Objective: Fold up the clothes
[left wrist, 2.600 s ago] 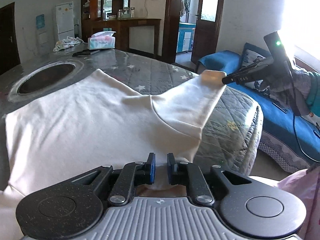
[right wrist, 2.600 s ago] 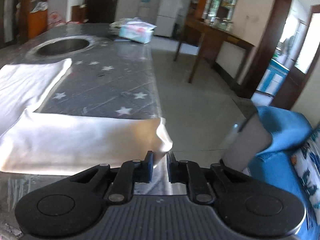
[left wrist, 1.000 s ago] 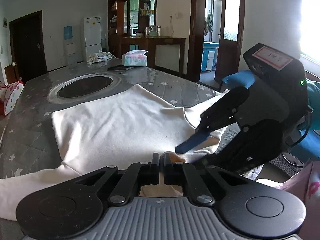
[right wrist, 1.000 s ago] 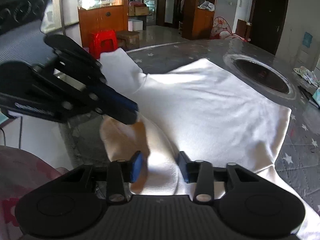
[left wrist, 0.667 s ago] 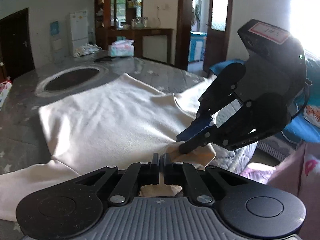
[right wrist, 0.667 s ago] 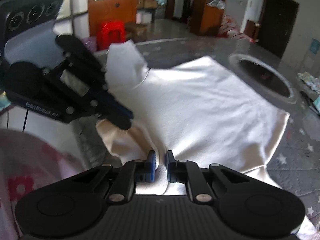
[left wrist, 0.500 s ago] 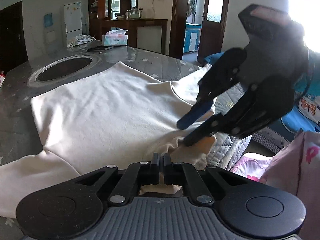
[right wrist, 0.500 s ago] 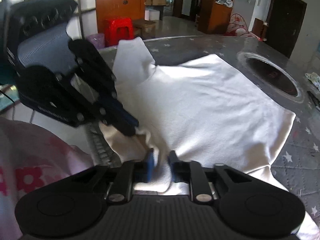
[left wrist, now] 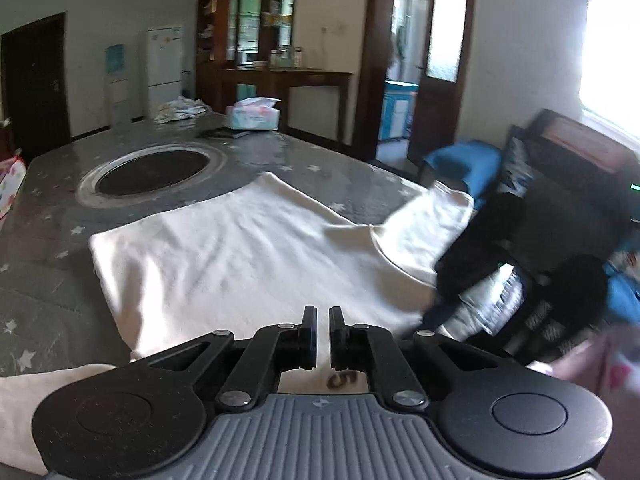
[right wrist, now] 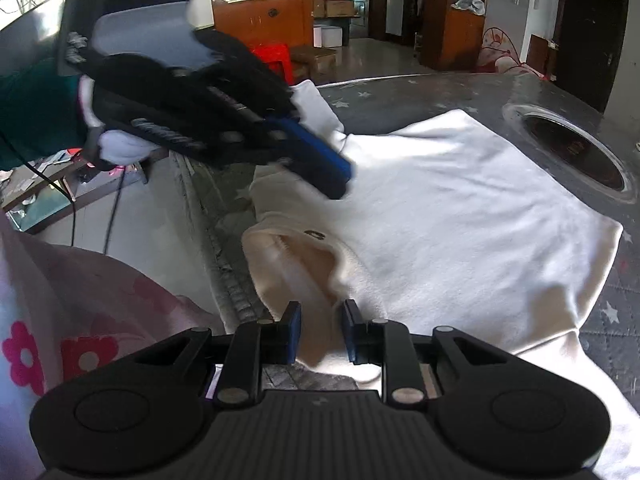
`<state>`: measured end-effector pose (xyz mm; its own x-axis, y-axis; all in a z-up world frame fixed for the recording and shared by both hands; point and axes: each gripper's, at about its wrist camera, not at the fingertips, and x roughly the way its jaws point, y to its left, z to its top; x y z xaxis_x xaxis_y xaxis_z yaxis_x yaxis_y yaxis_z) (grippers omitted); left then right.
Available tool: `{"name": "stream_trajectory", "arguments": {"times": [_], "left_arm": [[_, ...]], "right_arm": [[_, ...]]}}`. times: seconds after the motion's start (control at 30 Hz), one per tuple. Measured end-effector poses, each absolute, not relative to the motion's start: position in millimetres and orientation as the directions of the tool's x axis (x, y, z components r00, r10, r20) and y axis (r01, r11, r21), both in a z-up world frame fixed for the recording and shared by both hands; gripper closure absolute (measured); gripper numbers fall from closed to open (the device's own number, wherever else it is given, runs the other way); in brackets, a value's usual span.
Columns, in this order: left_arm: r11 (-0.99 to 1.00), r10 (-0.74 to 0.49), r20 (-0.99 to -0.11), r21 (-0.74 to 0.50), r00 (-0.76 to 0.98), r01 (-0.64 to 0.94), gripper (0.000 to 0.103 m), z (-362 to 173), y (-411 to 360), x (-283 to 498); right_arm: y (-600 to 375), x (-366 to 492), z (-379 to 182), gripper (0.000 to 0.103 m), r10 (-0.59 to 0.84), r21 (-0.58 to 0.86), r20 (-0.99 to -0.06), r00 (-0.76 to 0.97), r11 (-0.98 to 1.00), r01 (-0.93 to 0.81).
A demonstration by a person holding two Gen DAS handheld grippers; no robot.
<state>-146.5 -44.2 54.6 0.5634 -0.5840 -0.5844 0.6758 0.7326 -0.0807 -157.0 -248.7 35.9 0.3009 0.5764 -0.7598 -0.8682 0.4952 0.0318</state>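
On the table (left wrist: 48, 208), cream garment (left wrist: 248, 256) spread flat, neckline rumpled, left tongs (left wrist: 320, 320) together, right tongs (right wrist: 320, 320) apart.

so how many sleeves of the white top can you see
2. One white sleeve lies spread toward the table's far right edge by the blue sofa in the left wrist view; the other sleeve trails off at the lower left beside the gripper body.
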Motion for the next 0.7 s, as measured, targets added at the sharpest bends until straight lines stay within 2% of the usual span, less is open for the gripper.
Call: {"name": "stream_trajectory", "arguments": {"times": [0.23,0.37,0.53,0.63,0.7], "left_arm": [[0.711,-0.587,-0.642,-0.117,0.493,0.694,0.096,23.3,-65.8,-137.5],[0.704,-0.586,-0.641,-0.1,0.496,0.703,0.096,19.5,-65.7,-145.7],[0.708,-0.581,-0.642,-0.097,0.499,0.699,0.095,22.3,-67.7,-145.0],[0.71,-0.583,-0.63,-0.089,0.512,0.699,0.095,30.1,-69.8,-142.2],[0.712,-0.592,-0.613,-0.092,0.524,0.696,0.094,36.5,-70.9,-139.2]], "right_arm": [[-257.3,-159.9,47.6,0.081,0.588,0.03,-0.739,0.328,0.515,-0.857],[-265.5,-154.0,51.3,0.081,0.586,0.039,-0.724,0.363,0.561,-0.827],[-269.3,-153.4,36.4,0.081,0.559,0.059,-0.752,0.35,0.585,-0.809],[-281.2,-157.2,40.5,0.079,0.57,0.078,-0.727,0.382,0.621,-0.78],[-295.6,-158.9,46.7,0.072,0.568,0.087,-0.703,0.428,0.666,-0.741]]}}
